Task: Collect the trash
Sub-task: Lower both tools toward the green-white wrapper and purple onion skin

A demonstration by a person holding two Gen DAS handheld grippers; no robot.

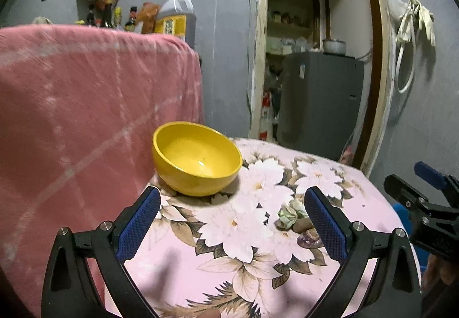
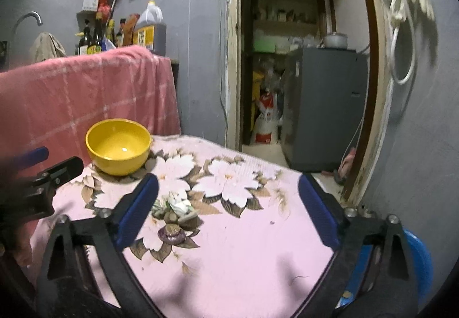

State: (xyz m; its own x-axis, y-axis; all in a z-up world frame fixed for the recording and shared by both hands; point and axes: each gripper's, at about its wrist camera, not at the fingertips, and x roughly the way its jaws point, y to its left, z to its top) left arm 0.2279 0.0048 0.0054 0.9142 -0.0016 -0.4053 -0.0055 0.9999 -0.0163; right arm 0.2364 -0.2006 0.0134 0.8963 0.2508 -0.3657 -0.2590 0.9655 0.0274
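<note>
A small heap of trash lies on the pink flowered tablecloth (image 2: 243, 246): crumpled pale paper (image 2: 176, 203), a brown scrap (image 2: 172, 216) and a purple peel (image 2: 171, 233). The same heap shows in the left wrist view (image 1: 298, 220), beside the right finger. An empty yellow bowl (image 1: 196, 159) stands at the table's far left, also in the right wrist view (image 2: 118, 147). My left gripper (image 1: 232, 220) is open and empty over the cloth, in front of the bowl. My right gripper (image 2: 228, 209) is open and empty, with the trash just inside its left finger.
A pink checked cloth (image 1: 86, 105) hangs over something tall left of the table. Behind it are bottles and an oil jug (image 2: 150, 28) on a counter. A doorway with a grey fridge (image 2: 324, 105) is at the back. A blue stool (image 2: 418, 263) stands at the table's right.
</note>
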